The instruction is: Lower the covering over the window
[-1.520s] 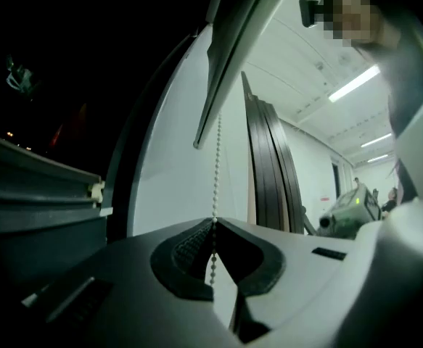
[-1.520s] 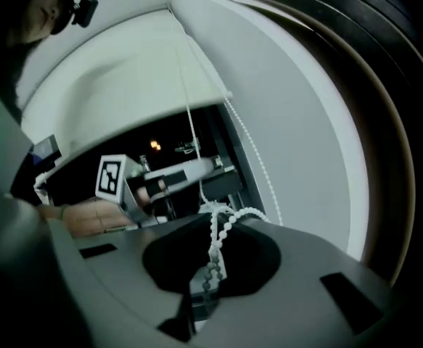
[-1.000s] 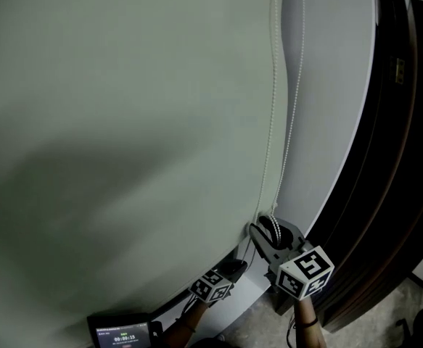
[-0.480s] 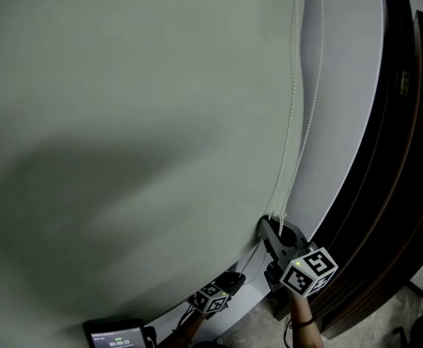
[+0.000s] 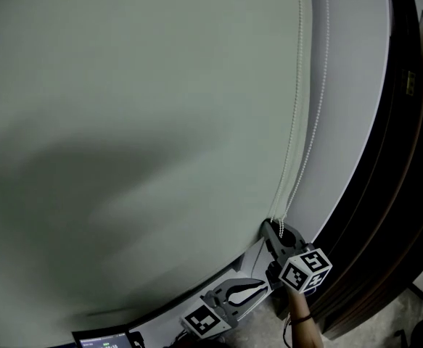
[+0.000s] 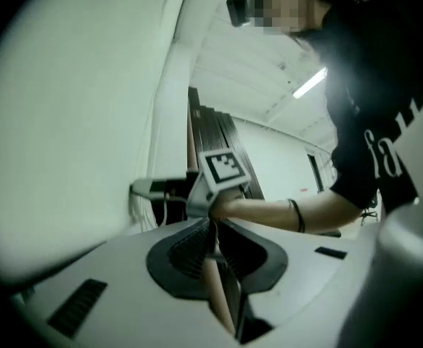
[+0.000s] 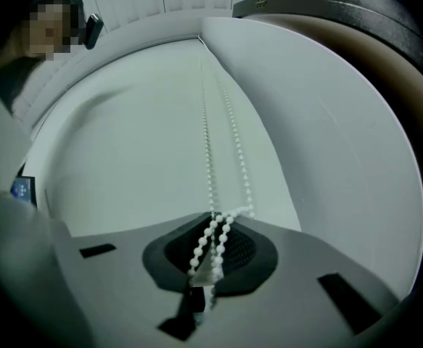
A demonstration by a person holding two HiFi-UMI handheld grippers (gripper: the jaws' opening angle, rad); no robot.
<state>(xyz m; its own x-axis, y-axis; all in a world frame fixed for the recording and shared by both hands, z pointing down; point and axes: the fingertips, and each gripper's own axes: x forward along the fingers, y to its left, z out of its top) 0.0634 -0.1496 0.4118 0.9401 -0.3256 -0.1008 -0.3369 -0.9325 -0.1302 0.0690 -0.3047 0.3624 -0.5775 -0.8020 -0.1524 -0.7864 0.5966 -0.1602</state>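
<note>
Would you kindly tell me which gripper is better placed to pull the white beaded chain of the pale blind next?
Right, probably. The right gripper has just closed on the white beaded chain; the left gripper, jaws just opening and empty, is off it.

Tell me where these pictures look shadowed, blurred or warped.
Head view: a broad soft shadow falls across the blind, and the dark frame bows. Left gripper view: dim, soft, black corners. Right gripper view: fisheye curve, chain fairly sharp.
</note>
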